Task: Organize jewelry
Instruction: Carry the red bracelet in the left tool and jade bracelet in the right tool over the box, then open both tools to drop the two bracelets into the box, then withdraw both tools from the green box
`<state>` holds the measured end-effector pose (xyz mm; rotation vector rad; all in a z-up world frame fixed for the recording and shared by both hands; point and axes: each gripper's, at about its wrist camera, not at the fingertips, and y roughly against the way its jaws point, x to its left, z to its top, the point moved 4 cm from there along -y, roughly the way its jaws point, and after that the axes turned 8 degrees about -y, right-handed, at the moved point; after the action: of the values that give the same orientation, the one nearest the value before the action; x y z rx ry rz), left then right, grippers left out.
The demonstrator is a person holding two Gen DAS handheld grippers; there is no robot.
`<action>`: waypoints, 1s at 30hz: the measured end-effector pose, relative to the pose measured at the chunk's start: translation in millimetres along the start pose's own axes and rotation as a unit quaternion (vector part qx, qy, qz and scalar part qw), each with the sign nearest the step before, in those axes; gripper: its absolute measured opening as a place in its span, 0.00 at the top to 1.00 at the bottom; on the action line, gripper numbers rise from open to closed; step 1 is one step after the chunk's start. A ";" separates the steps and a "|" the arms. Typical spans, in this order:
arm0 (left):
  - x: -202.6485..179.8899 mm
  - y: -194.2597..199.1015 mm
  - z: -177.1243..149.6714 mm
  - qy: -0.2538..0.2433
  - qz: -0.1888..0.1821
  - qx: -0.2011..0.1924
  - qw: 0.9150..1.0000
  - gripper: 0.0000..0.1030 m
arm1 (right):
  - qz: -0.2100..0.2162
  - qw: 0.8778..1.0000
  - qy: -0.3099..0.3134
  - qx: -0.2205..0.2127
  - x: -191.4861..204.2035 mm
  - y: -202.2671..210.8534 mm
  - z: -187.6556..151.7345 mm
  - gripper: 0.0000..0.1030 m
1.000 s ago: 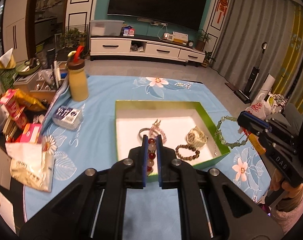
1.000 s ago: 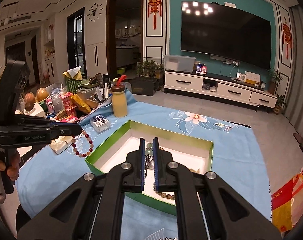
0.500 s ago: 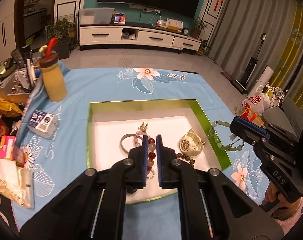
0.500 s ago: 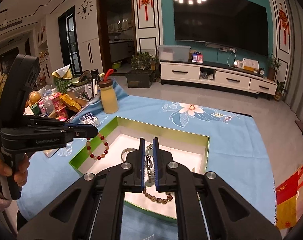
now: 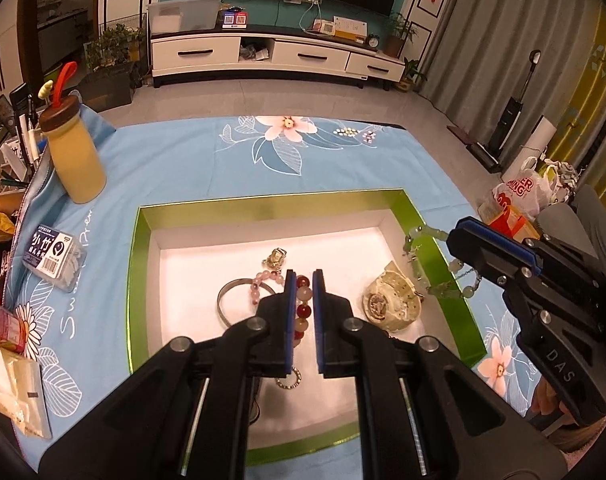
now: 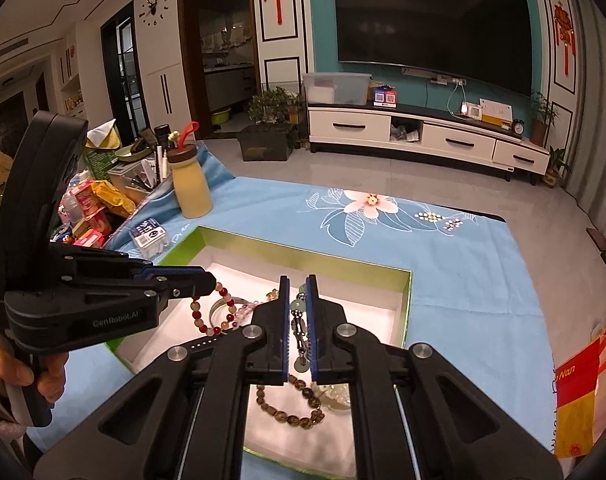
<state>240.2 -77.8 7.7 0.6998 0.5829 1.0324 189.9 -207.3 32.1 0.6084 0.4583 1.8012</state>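
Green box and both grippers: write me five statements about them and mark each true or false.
1. The left gripper is shut on a red and cream bead bracelet. True.
2. The right gripper is open and holds nothing. False: it is shut on a green bead necklace.
3. A silver bangle lies inside the green box. True.
4. The green box is divided into compartments. False: its white floor is one open space.
5. The yellow bottle stands inside the box. False: it stands on the blue floral cloth, outside the box.
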 end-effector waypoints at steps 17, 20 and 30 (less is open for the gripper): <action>-4.5 -41.5 -0.7 -0.001 0.010 0.046 0.999 0.85 | -0.005 0.997 -0.045 0.066 -26.3 -43.7 -14.3 0.93; -5.7 -34.4 -0.2 -0.001 0.014 0.045 0.999 0.54 | -0.012 0.996 -0.052 0.073 -30.4 -41.8 -15.1 0.85; 1.1 41.2 12.9 -0.007 0.074 0.026 0.997 0.02 | -0.040 0.994 -0.060 0.084 -32.4 8.5 4.5 0.11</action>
<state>226.8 -66.0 47.1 0.8039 0.5532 1.1525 194.1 -240.7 34.9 0.7988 0.5477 1.6503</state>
